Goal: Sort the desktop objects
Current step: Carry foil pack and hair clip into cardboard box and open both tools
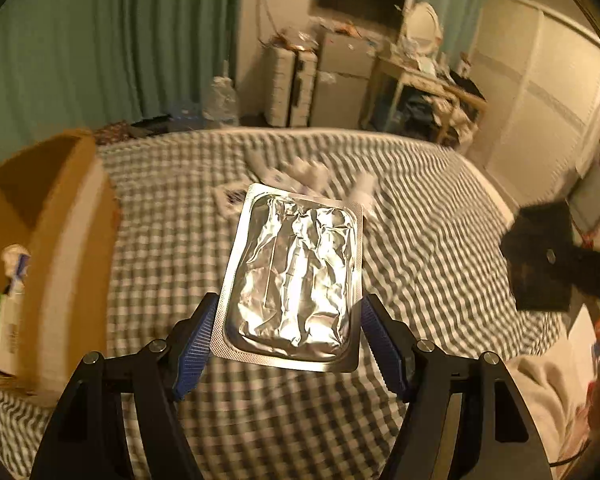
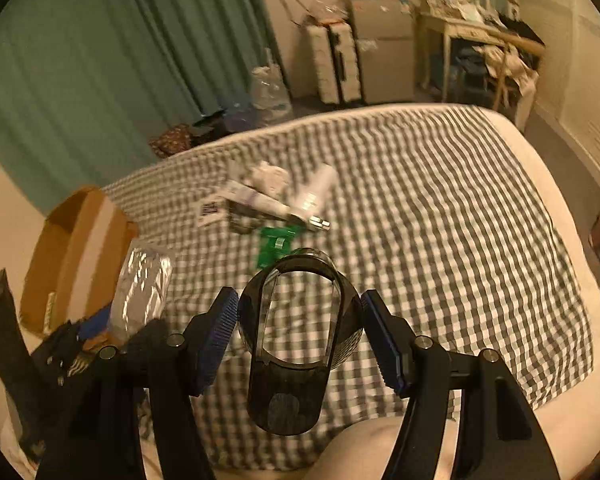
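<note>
Holding both loads clear above the checked bedspread point(image 1: 440, 208) for the cardboard box point(image 1: 72, 216): left gripper point(image 1: 288, 340) pinches a foil blister pack point(image 1: 296, 276) edgewise, right gripper point(image 2: 300, 336) clamps a dark oval-windowed case point(image 2: 296, 344).

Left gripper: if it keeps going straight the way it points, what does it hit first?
Probably the checked bedspread, near the small white items; depth is unclear. The left gripper holds a foil pack.

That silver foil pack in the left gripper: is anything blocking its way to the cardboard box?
Nothing visible does. The foil pack is held above the checkered cover, and the open cardboard box stands just to its left.
</note>
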